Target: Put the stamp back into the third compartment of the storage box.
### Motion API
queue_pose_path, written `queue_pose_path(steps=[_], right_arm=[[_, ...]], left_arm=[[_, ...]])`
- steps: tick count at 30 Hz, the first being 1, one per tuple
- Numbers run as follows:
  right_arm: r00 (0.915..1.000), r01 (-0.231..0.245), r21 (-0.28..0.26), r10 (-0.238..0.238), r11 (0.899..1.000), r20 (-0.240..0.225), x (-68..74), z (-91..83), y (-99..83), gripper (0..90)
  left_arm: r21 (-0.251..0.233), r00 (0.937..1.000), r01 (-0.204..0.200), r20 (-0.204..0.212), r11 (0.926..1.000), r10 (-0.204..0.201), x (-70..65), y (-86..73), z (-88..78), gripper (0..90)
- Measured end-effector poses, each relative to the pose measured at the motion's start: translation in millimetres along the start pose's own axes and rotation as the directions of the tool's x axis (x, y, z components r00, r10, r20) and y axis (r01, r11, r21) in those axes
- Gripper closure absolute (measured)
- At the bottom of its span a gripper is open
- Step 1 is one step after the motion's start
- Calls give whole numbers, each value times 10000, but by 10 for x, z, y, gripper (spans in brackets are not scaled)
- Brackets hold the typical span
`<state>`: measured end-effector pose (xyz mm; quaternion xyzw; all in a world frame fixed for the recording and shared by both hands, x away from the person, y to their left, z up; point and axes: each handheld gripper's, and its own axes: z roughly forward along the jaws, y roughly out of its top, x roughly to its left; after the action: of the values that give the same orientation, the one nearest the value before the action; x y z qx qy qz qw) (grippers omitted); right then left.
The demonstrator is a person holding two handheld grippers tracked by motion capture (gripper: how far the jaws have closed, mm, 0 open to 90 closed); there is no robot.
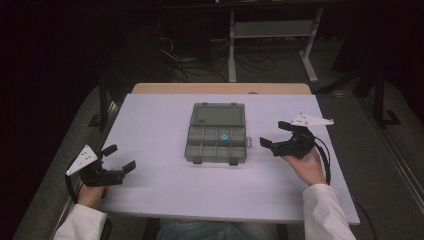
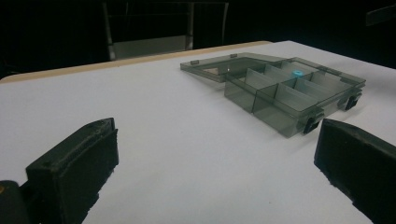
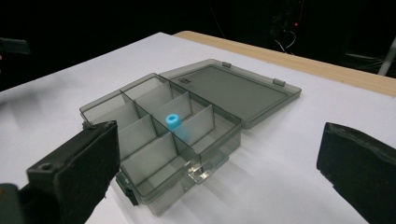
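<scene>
Grippers flank the open organizer box point(image 1: 216, 134) mid-table: left gripper point(image 1: 119, 157) and right gripper point(image 1: 274, 135), both spread and empty. Left gripper view: box point(image 2: 285, 88) ahead. Right gripper view: blue cap point(image 3: 173, 121) in a middle compartment; likely next, a careful pinch there.

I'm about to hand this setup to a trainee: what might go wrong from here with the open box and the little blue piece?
The organiser box is light and see-through; a nudge from the right gripper, which is open beside it, may slide it across the table.
The blue piece is small and sits between thin dividers, so wide jaws may catch a wall or tip it.
The lid lies flat behind; pressing it could lift the box.
</scene>
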<state>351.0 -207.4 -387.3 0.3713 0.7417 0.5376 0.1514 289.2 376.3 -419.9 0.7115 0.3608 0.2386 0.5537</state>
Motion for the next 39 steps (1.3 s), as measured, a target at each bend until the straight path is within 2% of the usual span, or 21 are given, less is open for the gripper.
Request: queue_pose_path(steps=[13,28,39], right_arm=[[9996,-232,-213,234,9995,130,-62,-162,-159,0],[9996,-27,-196,32,9998,297,-55,-253,-295,0],[9982,43,-544,-11,9985,592,-84,-373,-389,0]], left_arm=[[-2,10000,-61,8,10000,61,2,2,0,0],[-84,10000,-45,20,10000,45,3,0,3,0],[-79,10000,-48,30,10000,48,5,-1,5,0]])
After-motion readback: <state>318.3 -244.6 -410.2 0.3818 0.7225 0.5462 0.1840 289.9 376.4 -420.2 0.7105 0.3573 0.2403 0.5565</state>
